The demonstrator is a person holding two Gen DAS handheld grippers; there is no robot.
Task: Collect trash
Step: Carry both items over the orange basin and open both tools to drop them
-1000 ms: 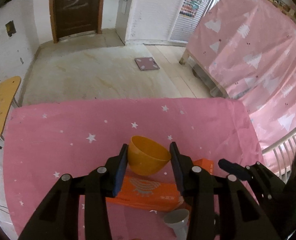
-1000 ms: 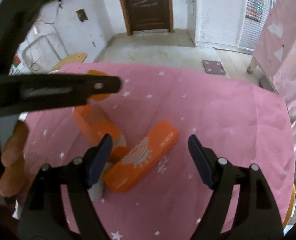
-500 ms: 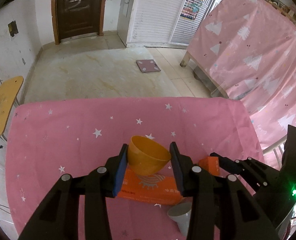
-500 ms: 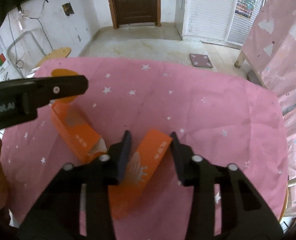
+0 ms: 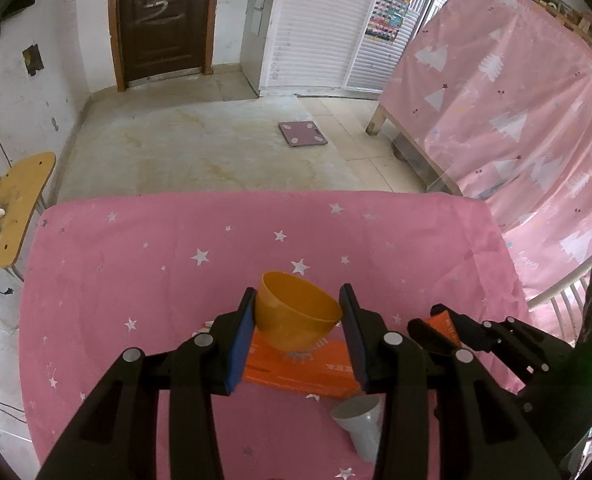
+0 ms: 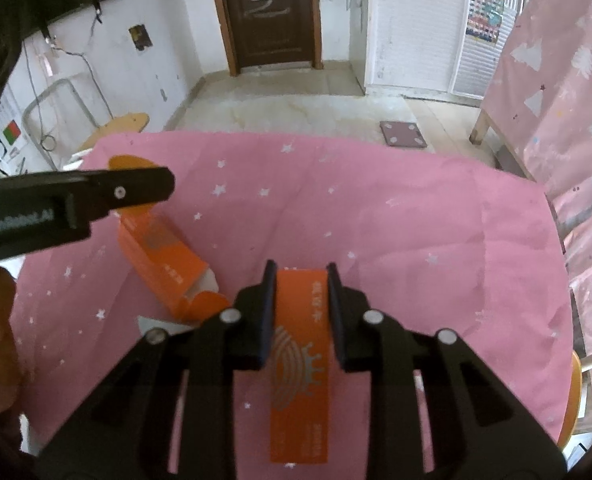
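My left gripper (image 5: 296, 328) is shut on a yellow-orange bowl (image 5: 296, 312), held tilted above the pink star tablecloth (image 5: 176, 264). Under the bowl lies an orange carton (image 5: 304, 374), with a white paper cup (image 5: 360, 424) on its side near it. My right gripper (image 6: 301, 312) is shut on a second long orange carton (image 6: 300, 360), lifted off the cloth. In the right wrist view the first carton (image 6: 160, 256), with an open flap, lies at left under the left gripper's finger (image 6: 96, 196). The right gripper also shows in the left wrist view (image 5: 436, 328).
A wooden chair seat (image 5: 12, 204) stands left of the table. A pink scale (image 5: 302, 134) lies on the floor beyond. A pink curtain (image 5: 516, 100) hangs at right. A white chair back (image 5: 556, 292) is at the table's right edge.
My right gripper closed from wide open onto the long orange carton and lifted it. My left gripper kept hold of the bowl and rose a little.
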